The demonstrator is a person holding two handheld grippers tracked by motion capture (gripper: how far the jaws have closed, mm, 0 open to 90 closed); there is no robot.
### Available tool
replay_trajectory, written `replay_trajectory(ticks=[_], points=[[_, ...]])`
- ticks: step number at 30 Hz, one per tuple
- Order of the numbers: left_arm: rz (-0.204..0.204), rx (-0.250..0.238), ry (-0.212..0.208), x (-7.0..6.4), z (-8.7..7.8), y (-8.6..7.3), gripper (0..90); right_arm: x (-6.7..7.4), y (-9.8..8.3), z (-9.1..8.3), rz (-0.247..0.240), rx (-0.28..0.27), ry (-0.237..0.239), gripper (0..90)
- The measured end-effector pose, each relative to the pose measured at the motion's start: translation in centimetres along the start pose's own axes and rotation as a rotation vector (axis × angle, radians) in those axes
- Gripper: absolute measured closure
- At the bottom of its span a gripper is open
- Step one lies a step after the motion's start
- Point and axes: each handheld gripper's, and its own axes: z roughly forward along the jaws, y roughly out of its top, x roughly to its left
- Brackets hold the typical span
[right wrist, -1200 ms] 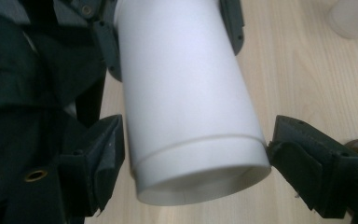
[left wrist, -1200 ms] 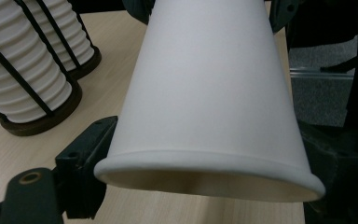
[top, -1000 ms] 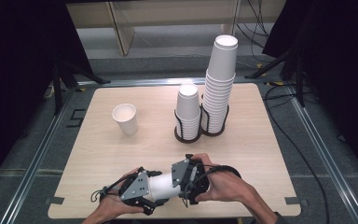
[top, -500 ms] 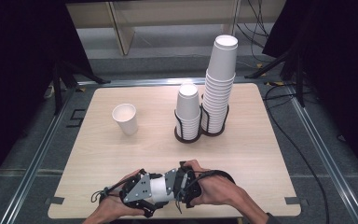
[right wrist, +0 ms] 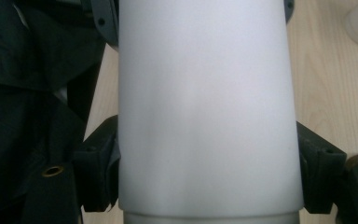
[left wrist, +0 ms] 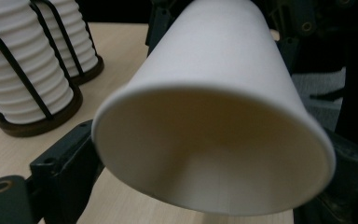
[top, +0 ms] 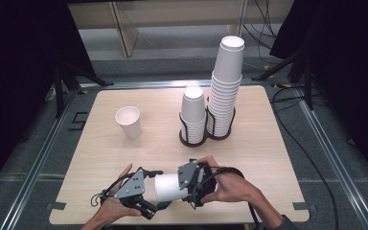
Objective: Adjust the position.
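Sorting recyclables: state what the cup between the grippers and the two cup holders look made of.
Held cup: likely paper, matte white, with a rolled rim and thin wall. Cup holders: thin black wire uprights, probably metal, on dark brown round bases that may be wood; their finish is hard to tell.

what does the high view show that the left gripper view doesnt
High view adds: the table's full outline, a lone upright cup, the top of the tall stack, and the right tool clamped on the held cup. Left gripper view adds: the held cup's hollow inside, with the left tool, its jaws just opened, beside the rim. Shared: the held cup, the tall stack and the short stack in their wire holders.
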Motion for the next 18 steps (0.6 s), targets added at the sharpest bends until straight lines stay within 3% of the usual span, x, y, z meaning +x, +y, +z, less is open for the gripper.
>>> replay_trajectory(ticks=[3,6,9,14,18], points=[[-0.07,-0.084,-0.01,0.4,-0.3,0.1,8.0,-0.5,-0.9,-1.0,0.06,-0.092,0.03,25.2],[-0.092,-0.126,0.002,0.7,-0.8,0.2,8.8,-1.3,-1.7,-1.4,0.104,-0.204,0.045,25.2],[-0.116,-0.179,-0.005,0.8,-0.7,0.1,9.7,-1.7,-2.2,-1.5,0.145,-0.281,0.058,25.2],[-0.144,-0.191,0.003,0.7,-0.7,0.1,14.2,-2.1,-2.7,-1.4,0.177,-0.367,0.085,25.1],[-0.169,-0.205,0.0,0.7,-0.8,0.2,13.8,-2.1,-2.7,-1.1,0.171,-0.393,0.089,25.1]])
